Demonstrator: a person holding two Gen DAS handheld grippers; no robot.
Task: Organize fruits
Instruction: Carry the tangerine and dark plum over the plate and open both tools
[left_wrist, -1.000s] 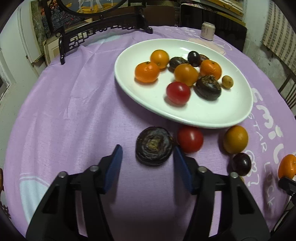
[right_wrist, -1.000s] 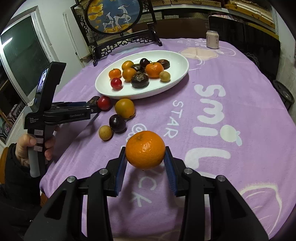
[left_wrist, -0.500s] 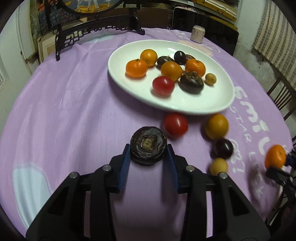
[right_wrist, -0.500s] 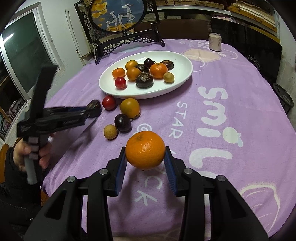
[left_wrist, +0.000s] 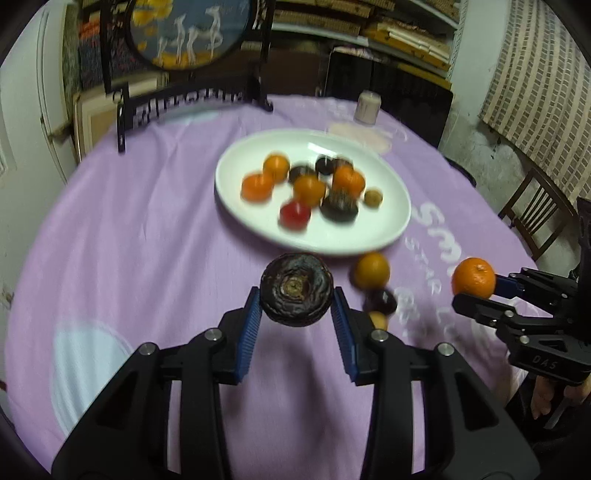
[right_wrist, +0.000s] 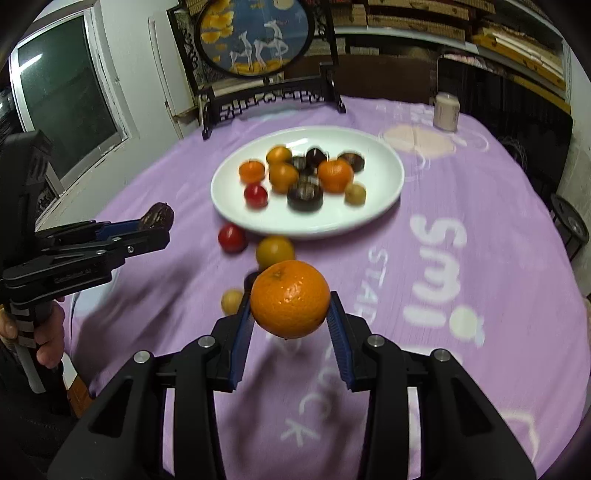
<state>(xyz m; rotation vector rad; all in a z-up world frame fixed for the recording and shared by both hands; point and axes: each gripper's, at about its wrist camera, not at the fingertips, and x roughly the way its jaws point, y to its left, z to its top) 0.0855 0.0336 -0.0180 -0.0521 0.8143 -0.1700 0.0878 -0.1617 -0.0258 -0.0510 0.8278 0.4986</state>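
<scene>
Your left gripper (left_wrist: 295, 308) squeezes the dark fruit (left_wrist: 295, 288); your right gripper (right_wrist: 291, 319) squeezes the orange (right_wrist: 290, 298). Carry both over the plate (right_wrist: 384, 206), go low, then let go gently.

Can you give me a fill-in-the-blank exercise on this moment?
1. The left claw is shut on a dark wrinkled ____.
2. The right claw holds an ____ tangerine.
3. Most fruits lie on the ____ plate.
4. The tablecloth is ____.

Missing: fruit; orange; white; purple
</scene>
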